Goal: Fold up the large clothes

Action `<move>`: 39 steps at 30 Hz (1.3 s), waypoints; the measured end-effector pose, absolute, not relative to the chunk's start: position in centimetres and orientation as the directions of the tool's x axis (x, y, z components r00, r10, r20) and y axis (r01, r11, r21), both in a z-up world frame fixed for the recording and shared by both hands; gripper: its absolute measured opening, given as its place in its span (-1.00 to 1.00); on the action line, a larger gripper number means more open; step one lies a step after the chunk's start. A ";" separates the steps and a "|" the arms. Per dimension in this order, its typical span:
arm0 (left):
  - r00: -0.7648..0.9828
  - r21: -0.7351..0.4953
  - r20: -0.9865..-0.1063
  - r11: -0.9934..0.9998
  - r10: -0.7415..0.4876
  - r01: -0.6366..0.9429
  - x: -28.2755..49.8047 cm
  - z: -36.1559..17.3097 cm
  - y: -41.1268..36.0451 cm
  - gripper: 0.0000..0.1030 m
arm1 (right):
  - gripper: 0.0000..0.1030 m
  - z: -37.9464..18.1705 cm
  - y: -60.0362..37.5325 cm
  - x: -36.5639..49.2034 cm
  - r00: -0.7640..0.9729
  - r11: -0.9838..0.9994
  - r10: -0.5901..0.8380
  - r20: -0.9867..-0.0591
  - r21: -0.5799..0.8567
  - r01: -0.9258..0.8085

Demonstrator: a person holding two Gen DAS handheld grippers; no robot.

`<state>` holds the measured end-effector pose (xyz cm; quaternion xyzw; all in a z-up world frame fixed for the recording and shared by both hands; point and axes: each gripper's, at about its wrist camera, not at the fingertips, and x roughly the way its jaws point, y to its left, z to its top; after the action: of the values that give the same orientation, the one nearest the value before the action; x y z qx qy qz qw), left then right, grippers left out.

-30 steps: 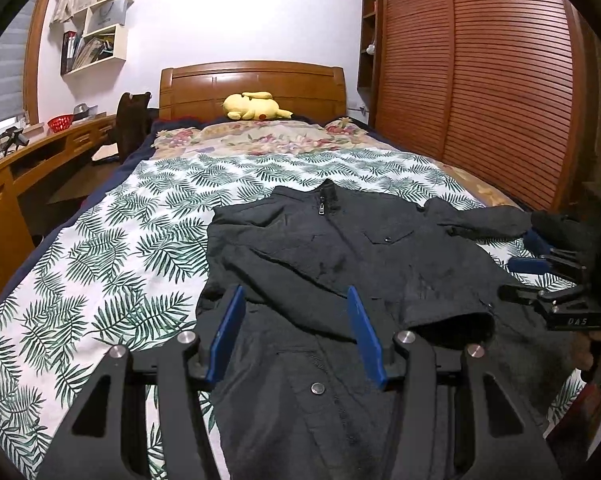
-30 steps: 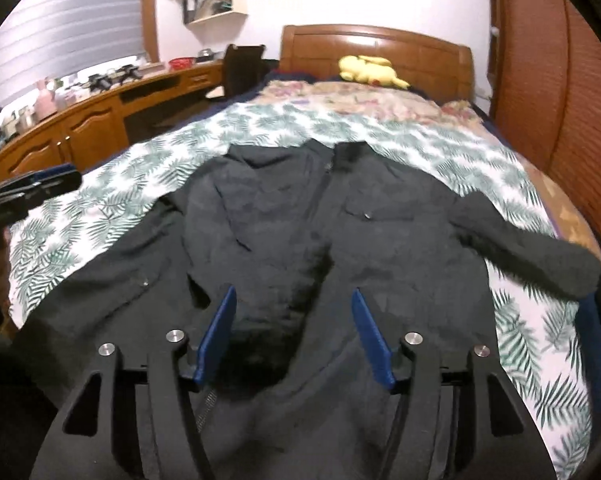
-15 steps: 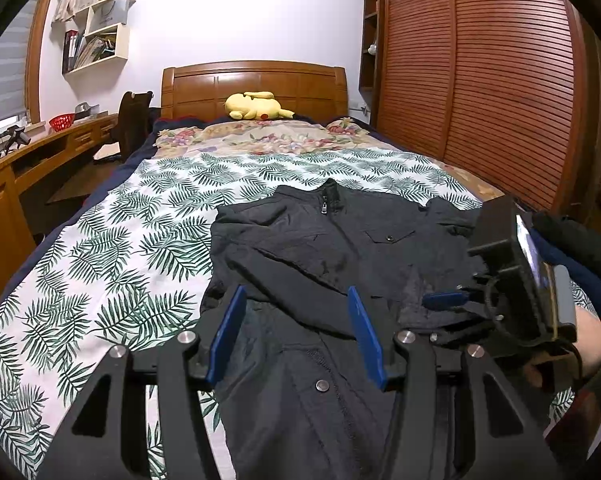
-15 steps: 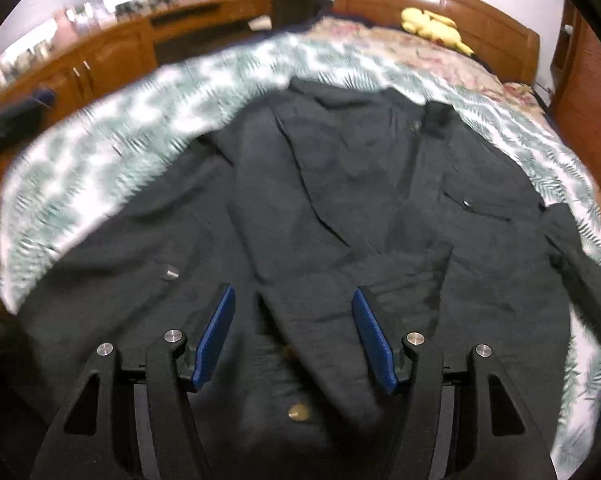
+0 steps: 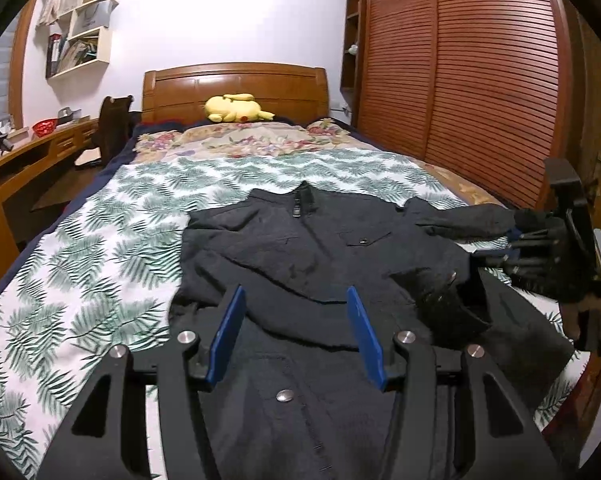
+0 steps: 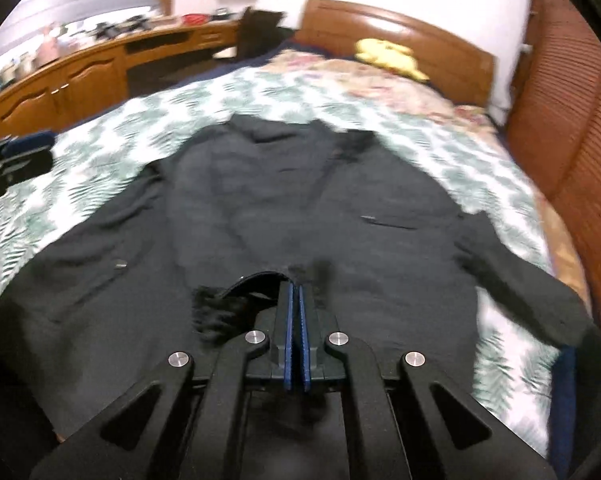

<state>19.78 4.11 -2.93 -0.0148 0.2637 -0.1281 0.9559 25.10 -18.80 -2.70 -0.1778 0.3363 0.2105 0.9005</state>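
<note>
A black jacket (image 5: 300, 256) lies front up on the leaf-print bedspread (image 5: 80, 260), collar toward the headboard. One sleeve is folded across its chest. My left gripper (image 5: 296, 320) hovers open over the jacket's lower front, with nothing between its blue pads. At the right edge of the left wrist view, a hand holds my right gripper (image 5: 478, 260) with the sleeve's cuff (image 5: 452, 304) lifted at its tips. In the right wrist view the right gripper (image 6: 294, 292) is shut, its pads pinching that cuff (image 6: 236, 296) above the jacket (image 6: 260, 208). The other sleeve (image 6: 520, 292) lies spread to the right.
A yellow plush toy (image 5: 234, 108) lies by the wooden headboard (image 5: 236, 84). Slatted wardrobe doors (image 5: 480, 80) run along the right side of the bed. A wooden desk (image 5: 20, 152) and a dark chair (image 5: 112, 128) stand on the left.
The right gripper, open over the jacket's middle half a second ago, has shut on the sleeve cuff and drawn back to the right with it. The left gripper has stayed open, hardly shifting.
</note>
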 end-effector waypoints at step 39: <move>0.713 -0.131 -0.567 0.899 -0.414 0.418 22.8 -5.6 -9.4 0.02 | 0.16 -4.9 -38.9 43.3 0.684 0.958 -0.061 -0.727 -0.235 -0.165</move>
<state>22.83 -9.36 -5.64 0.0031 0.3054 -0.2246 0.9254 43.32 -38.92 -4.91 -0.1423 0.3963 0.0287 0.9066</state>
